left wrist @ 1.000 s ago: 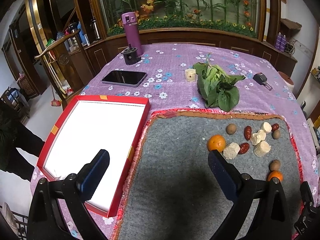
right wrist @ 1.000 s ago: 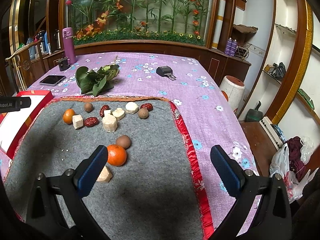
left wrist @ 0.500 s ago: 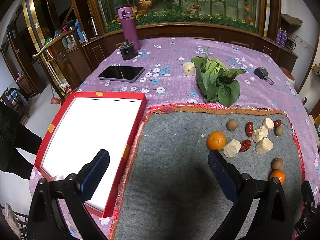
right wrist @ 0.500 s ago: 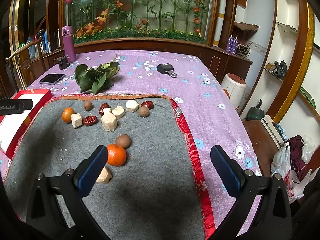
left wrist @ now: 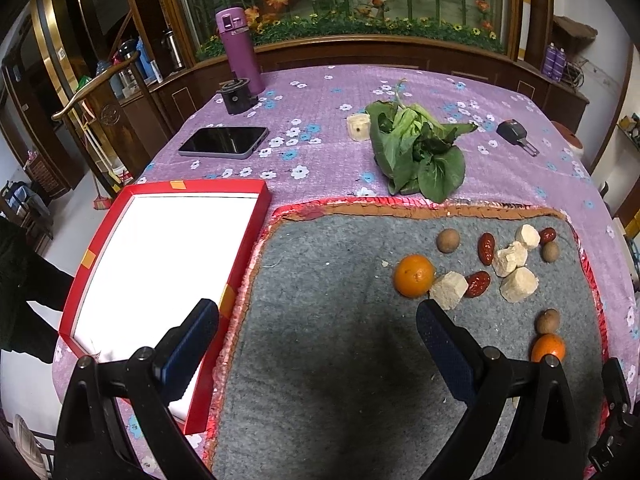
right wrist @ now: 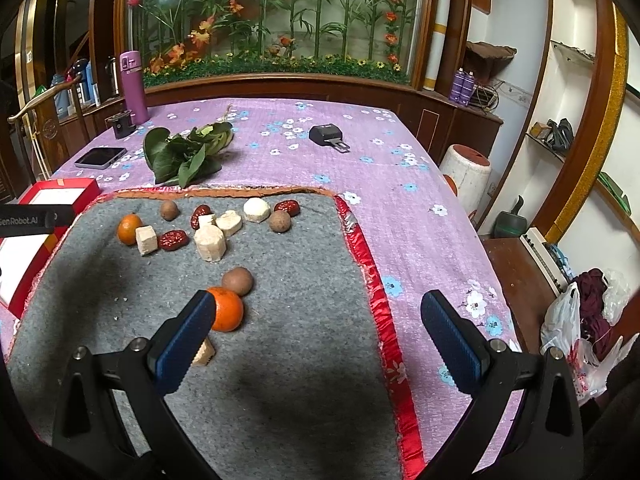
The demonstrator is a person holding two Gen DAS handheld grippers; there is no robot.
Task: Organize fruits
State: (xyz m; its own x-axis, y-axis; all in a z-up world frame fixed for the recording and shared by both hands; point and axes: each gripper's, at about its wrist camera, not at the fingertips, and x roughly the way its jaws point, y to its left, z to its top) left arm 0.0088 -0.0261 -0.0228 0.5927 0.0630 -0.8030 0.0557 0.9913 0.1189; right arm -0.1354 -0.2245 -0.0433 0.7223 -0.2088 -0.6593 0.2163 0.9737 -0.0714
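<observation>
Both blue-padded fingers [left wrist: 192,344] of the left gripper [left wrist: 316,344] stood wide apart with nothing between them, hovering over the near part of the grey felt mat [left wrist: 320,280]; from the left wrist view the left finger hung over the red tray [left wrist: 244,256], whose white floor lay bare, just beside the mat's left edge; on the mat's right side lay an orange [left wrist: 414,275] touching a pale cube [left wrist: 449,290], with red dates [left wrist: 478,284], more pale chunks [left wrist: 518,285] and brown round fruits [left wrist: 447,240] clustered near it; a second orange [left wrist: 548,347] sat by the right finger's arm, a brown fruit [left wrist: 547,321] just beyond it; farther back on the purple flowered cloth [left wrist: 320,92] lay leafy greens [left wrist: 420,152], a phone [left wrist: 224,142], a purple flask [left wrist: 239,50] and a black key fob [left wrist: 514,133]. From the right wrist view the right gripper [right wrist: 316,336] was likewise spread wide and empty above the mat [right wrist: 300,380]; its left finger [right wrist: 184,340] stood just in front of the nearer orange [right wrist: 227,309], partly covering it and a pale chunk [right wrist: 204,353] behind the pad; whether the pad touched the orange could not be told; a brown fruit [right wrist: 237,281] lay against that orange's far side; the farther orange [right wrist: 129,229] and its cluster lay towards the tray [right wrist: 80,192] at the left edge.
</observation>
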